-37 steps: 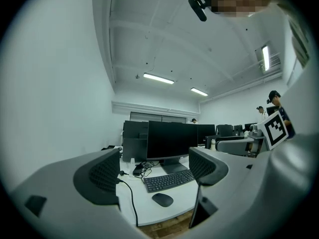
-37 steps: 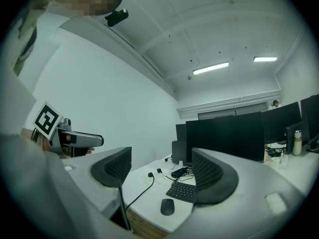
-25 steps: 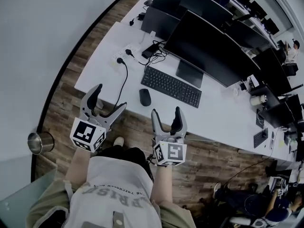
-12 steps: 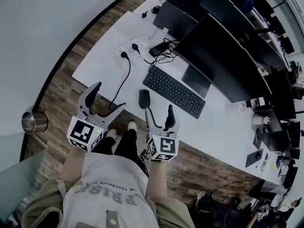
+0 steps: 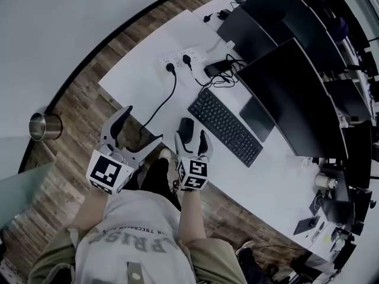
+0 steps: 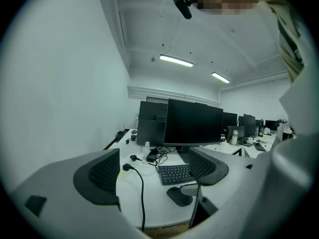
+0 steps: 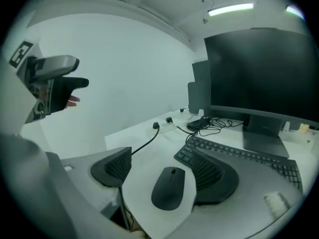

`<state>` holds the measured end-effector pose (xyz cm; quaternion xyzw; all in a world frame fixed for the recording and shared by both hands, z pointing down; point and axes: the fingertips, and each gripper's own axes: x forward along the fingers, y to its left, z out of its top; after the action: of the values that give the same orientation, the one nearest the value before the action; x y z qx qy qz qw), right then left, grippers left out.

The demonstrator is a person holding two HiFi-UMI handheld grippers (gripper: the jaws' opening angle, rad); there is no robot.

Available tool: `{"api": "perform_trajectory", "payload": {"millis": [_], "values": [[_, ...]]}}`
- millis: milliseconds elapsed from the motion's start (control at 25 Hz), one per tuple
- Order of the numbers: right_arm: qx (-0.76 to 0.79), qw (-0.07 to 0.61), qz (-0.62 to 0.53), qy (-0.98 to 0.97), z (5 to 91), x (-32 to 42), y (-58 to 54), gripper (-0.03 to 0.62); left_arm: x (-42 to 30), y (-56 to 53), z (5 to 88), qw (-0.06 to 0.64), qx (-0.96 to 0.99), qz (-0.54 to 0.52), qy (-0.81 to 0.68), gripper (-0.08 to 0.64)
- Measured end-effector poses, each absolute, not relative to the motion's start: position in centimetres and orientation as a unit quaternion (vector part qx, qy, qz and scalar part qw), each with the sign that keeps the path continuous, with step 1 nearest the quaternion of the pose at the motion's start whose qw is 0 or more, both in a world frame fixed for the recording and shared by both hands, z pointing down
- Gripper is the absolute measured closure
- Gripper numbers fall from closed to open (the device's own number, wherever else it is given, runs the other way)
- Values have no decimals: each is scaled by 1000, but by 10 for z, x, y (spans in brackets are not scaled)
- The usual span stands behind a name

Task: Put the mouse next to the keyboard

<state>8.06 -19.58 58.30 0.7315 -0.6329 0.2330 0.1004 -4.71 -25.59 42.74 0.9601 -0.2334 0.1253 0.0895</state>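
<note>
Head view: at far left a metal bin (image 5: 39, 126) stands on the wood floor, well apart from the bench (image 5: 148, 64). The left gripper (image 5: 142, 125) hangs at the bench's near edge with its jaws spread wide and nothing between them — much as it was a second ago. In the left gripper view (image 6: 152, 171) only the bench top and a black cable (image 6: 141, 193) show between the pads. That cable (image 5: 163, 105) runs from the power strip (image 5: 180, 58) down over the near edge.

Next comes the mouse (image 5: 186, 126), flat on the bench just off the keyboard's (image 5: 225, 128) near left corner, where it also lay in the earlier frames. The right gripper (image 5: 190, 138) has moved: a second ago it was short of the bench edge, half a second ago nearer, and now its jaws reach over the edge and stand either side of the mouse. In the right gripper view (image 7: 164, 176) the jaws are apart, with the mouse (image 7: 168, 187) between them; bare bench shows by the left pad, while the right pad sits very close — whether it touches is hard to tell. Beyond lie the keyboard (image 7: 239, 156) and, further right, a dark monitor (image 5: 284, 93).
</note>
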Motion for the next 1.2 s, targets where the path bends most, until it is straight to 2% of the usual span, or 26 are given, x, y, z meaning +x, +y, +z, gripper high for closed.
{"api": "perform_trajectory", "payload": {"millis": [600, 960, 1200], "values": [[696, 187, 328, -611, 687, 84, -209, 222, -46, -268, 438, 97, 947, 136, -274, 144], [695, 211, 354, -589, 700, 86, -208, 225, -47, -276, 437, 98, 946, 135, -277, 144], [702, 214, 354, -580, 700, 88, -206, 268, -47, -277, 434, 96, 949, 134, -269, 144]]}}
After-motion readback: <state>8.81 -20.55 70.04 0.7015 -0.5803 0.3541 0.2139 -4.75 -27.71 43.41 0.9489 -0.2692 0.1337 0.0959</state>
